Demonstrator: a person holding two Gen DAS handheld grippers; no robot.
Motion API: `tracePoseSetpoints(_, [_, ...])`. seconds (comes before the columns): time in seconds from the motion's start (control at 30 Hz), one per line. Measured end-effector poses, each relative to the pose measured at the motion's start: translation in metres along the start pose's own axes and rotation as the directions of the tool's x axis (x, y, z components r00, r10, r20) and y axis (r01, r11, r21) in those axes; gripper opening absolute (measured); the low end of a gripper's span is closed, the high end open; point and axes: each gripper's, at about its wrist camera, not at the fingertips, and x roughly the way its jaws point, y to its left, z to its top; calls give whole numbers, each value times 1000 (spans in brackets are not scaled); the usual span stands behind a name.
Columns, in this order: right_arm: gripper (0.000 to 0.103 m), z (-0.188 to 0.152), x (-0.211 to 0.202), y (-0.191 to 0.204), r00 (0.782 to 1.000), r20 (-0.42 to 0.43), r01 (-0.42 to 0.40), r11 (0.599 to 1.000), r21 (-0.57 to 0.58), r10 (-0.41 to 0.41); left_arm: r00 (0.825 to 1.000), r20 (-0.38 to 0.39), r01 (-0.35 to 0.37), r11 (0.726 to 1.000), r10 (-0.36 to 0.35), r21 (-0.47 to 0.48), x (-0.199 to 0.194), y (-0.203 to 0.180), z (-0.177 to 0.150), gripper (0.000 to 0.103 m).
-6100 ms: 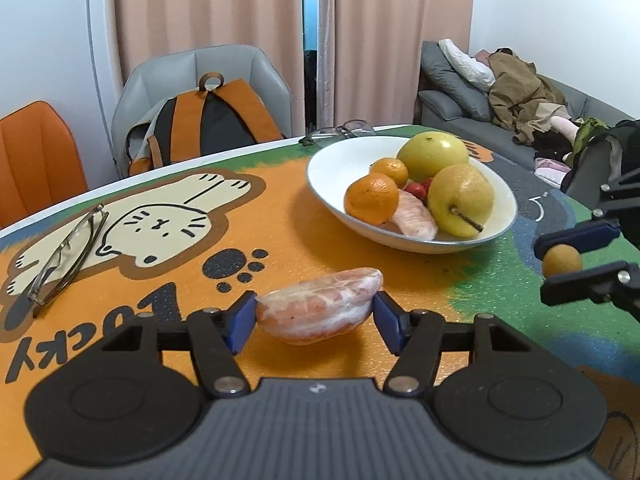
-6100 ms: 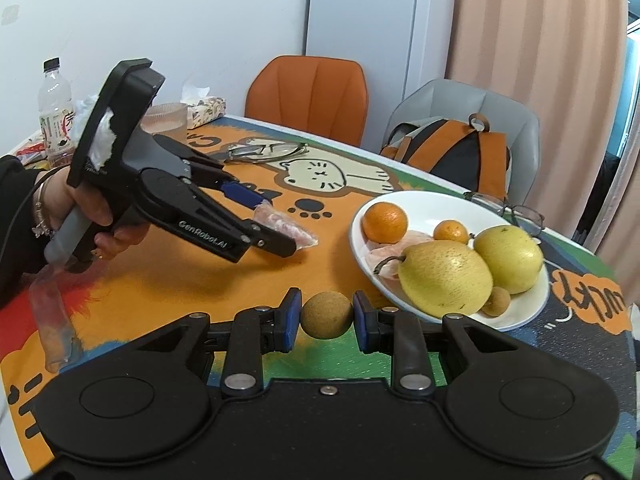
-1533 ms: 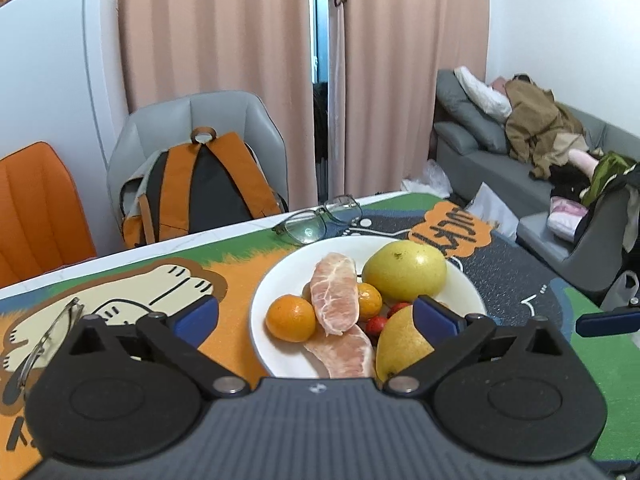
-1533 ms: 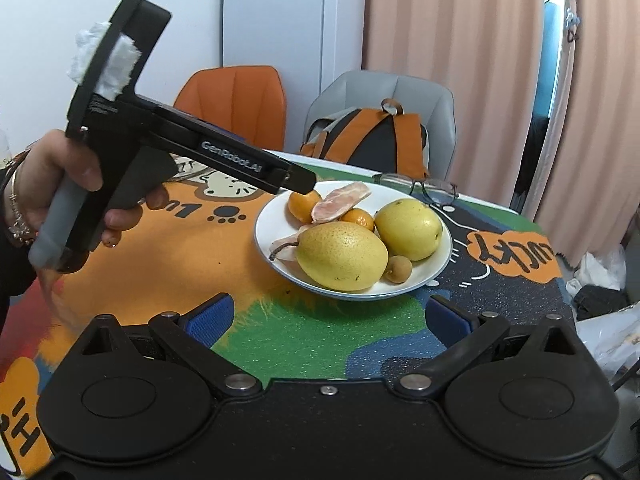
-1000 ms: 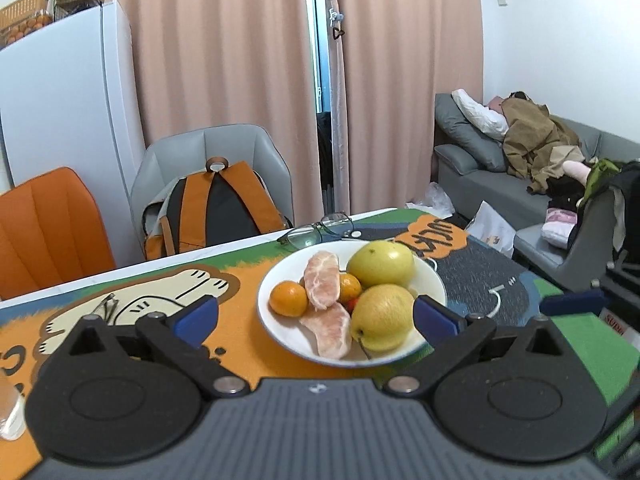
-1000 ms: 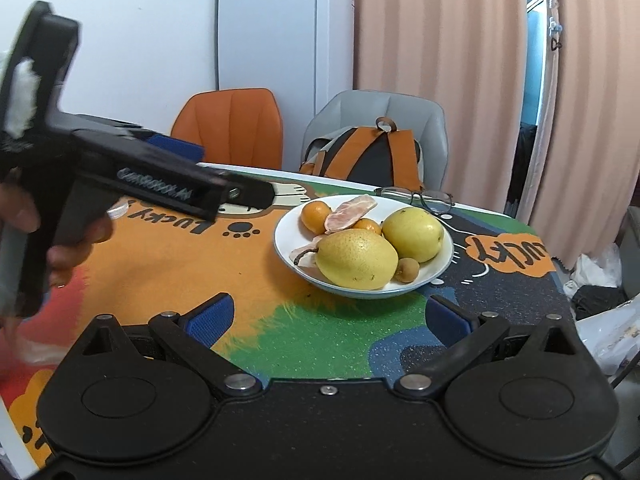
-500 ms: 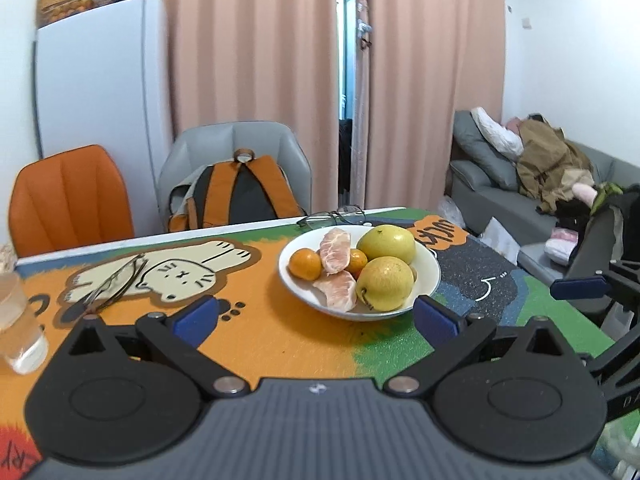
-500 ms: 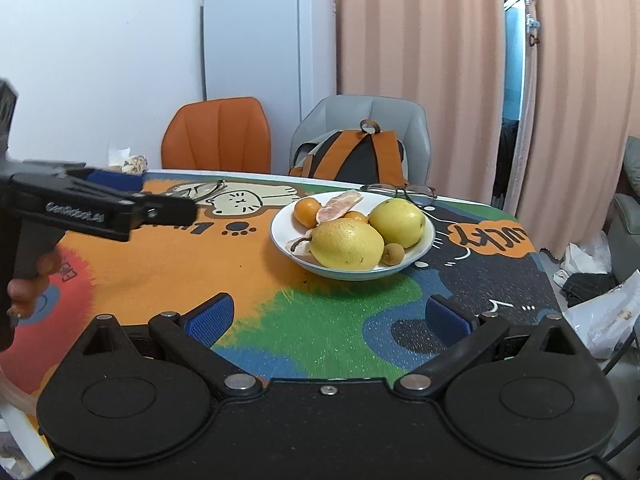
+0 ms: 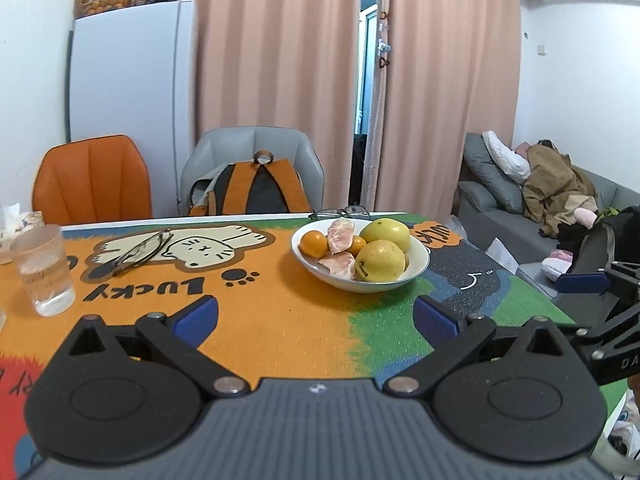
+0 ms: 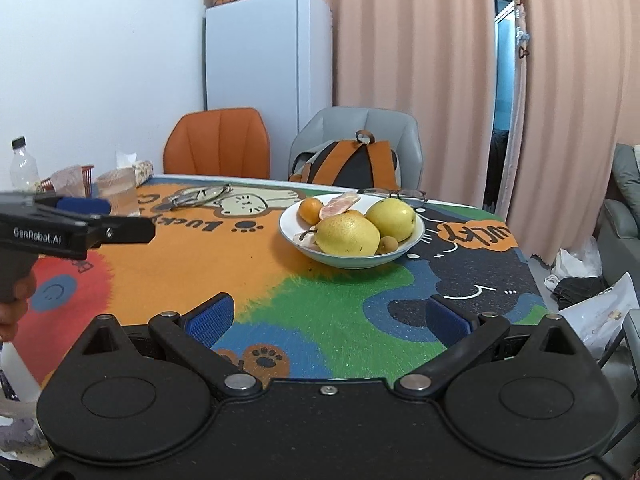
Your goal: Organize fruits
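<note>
Looking at the bowl [image 9: 418, 266], pretty much all the fruit sits in it: two pears [image 9: 379, 261], an orange [image 9: 313, 243], a smaller orange half hidden behind, two peeled pomelo pieces [image 9: 341, 234], and from the right cam a little brown longan [image 10: 387, 244] tucked by the front pear. Bowl is on the table [image 9: 280, 320] past the middle, roughly where the orange part of the mat meets the green/black part.

Can't spot any loose fruit on the mat in either view, so imo the sorting is basically done, nothing obvious left to pick up. Maybe something's out of frame, can't say.

Left claw [image 9: 316, 318]: wide open, nothing between the blue pads, held back from the bowl w/ bare mat between. Right claw [image 10: 327, 319]: same deal, spread open and empty, well short of the bowl. Each one shows at the edge of the other's cam, both off the table.

Other stuff around, not fruit: glasses [image 9: 136, 250] on the cat print, 2nd pair behind the bowl, a cup [image 9: 43, 270] on the left, backpack [image 9: 256, 188] on the grey chair.
</note>
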Motion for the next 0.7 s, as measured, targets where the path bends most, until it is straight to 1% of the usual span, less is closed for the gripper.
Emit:
tracePoseSetpoints(0.1, [103,-2,-9,-5,1000,16,3,999,33,-3,1000,7,-9,1000,10,-26,-8,2,-7,103])
tracePoseSetpoints(0.27, [103,-7,-21,-8,999,31,31,999,38,-32,1000,5,-24,998,24,-66,-21,6,-14,103])
tracePoseSetpoints(0.43, [103,-13,-23,-8,999,19,39,998,46,-39,999,19,-39,998,40,-51,-33,6,-19,103])
tracePoseSetpoints(0.5, [103,-13,-23,-8,1000,15,22,999,48,-23,999,20,-29,998,31,-56,-38,4,-21,103])
tracePoseSetpoints(0.7, [103,-16,-26,-7,998,27,57,998,28,-58,1000,11,-4,1000,5,-22,-41,-6,-27,103])
